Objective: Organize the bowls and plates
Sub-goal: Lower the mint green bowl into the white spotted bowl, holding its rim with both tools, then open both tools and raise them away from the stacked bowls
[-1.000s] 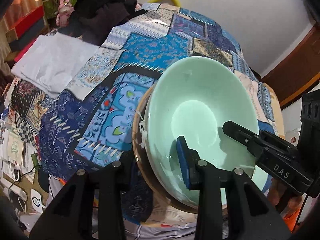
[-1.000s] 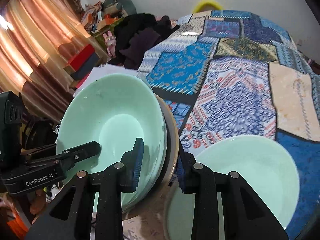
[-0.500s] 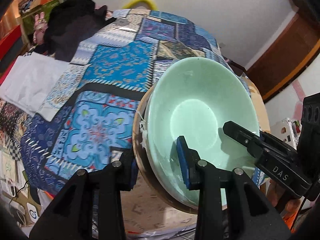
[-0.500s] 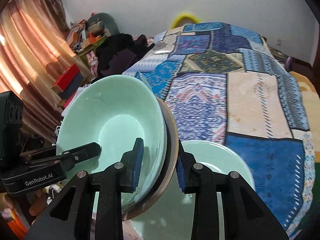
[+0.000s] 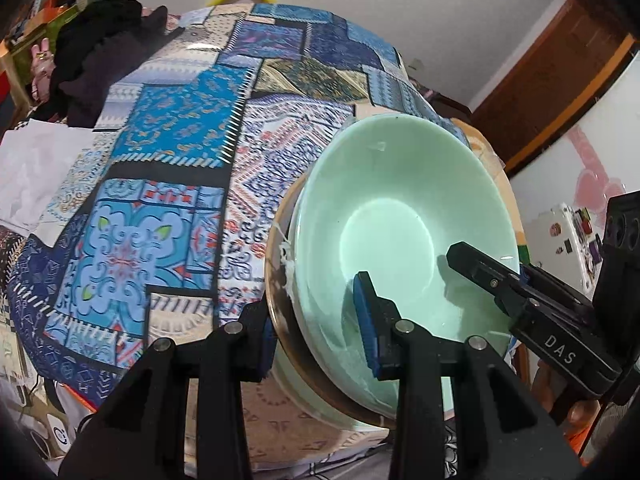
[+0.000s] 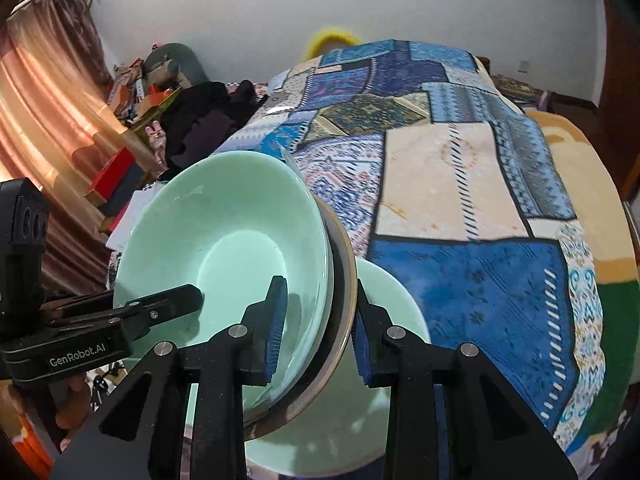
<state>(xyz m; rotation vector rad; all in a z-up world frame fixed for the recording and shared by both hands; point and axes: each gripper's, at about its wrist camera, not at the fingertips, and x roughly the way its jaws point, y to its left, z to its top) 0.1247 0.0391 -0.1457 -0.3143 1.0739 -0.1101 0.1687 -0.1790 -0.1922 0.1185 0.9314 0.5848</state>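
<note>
A stack of pale green bowls (image 5: 400, 220) nested in a metal-rimmed bowl (image 5: 280, 320) is held tilted above the patchwork-covered bed. My left gripper (image 5: 316, 340) is shut on the stack's rim, one finger inside, one outside. My right gripper (image 6: 318, 332) is shut on the opposite rim of the same stack (image 6: 224, 240). The right gripper shows in the left wrist view (image 5: 520, 292), the left one in the right wrist view (image 6: 120, 320). Another green plate (image 6: 380, 312) lies on the bed right under the stack.
The blue patchwork bedspread (image 6: 460, 184) fills the view. Dark clothes (image 5: 100, 48) and white cloth (image 5: 36, 160) lie at the far left. Curtains (image 6: 44, 92) and clutter stand left; a wooden door frame (image 5: 560, 64) is right.
Both grippers have carried the bowl stack together across the bed, over the green plate lying there. The grip on the rims has not changed.
</note>
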